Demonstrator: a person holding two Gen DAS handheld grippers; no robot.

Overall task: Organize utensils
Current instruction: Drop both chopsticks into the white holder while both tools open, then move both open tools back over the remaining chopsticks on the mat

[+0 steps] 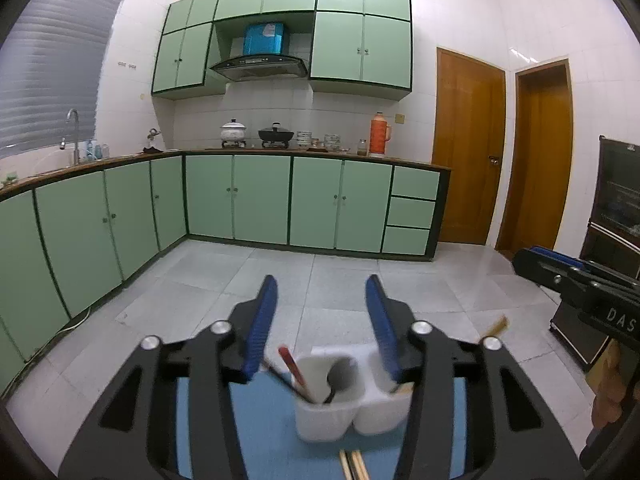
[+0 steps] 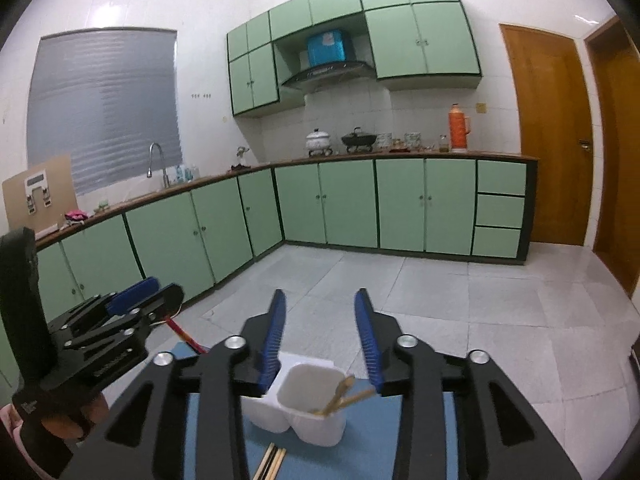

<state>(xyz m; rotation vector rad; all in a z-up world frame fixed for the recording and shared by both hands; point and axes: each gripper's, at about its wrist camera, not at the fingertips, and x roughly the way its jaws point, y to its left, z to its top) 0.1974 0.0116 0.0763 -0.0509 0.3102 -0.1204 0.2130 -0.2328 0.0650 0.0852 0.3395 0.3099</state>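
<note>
Both released: left gripper [image 1: 322, 320] and right gripper [image 2: 320, 332] above white two-cup plastic holder [image 1: 340, 412], dark chopsticks [image 1: 296, 372] dropped at nine o'clock, likely sorting.

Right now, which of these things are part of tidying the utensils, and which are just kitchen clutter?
Part of the job:
- white two-cup holder
- red chopsticks and dark spoon in one cup
- wooden chopsticks in the other cup
- loose chopsticks on the blue mat
- left claw, right claw, both open

Just lying about:
- orange thermos
- white pot
- black wok

Leaning chopsticks [image 1: 294, 372] crowding white holder [image 1: 352, 412] openings
</note>
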